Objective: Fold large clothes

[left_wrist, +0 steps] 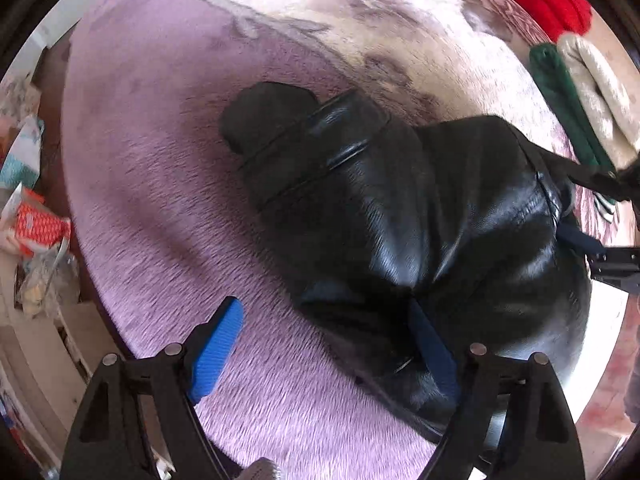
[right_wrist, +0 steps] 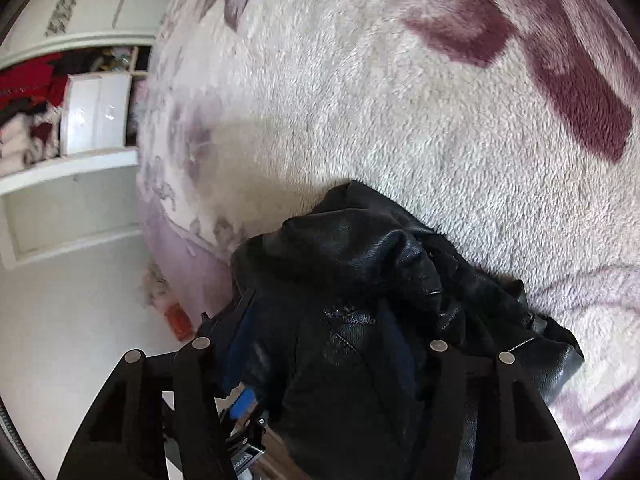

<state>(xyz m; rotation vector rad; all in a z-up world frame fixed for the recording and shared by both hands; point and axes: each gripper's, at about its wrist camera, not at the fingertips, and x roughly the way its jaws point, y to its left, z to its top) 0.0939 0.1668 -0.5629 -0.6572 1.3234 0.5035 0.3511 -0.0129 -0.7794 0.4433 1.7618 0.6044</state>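
Here the black jacket (right_wrist: 360,300) buries right jaws, grip unclear; left jaws wide.

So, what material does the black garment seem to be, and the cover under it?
The black garment looks like leather or imitation leather: smooth, slightly glossy, with fine grain, stitched seams and stiff creases. Which of the two cannot be told. The cover looks like plush fleece: a short fuzzy pile, matte, lilac and cream with a darker printed pattern.
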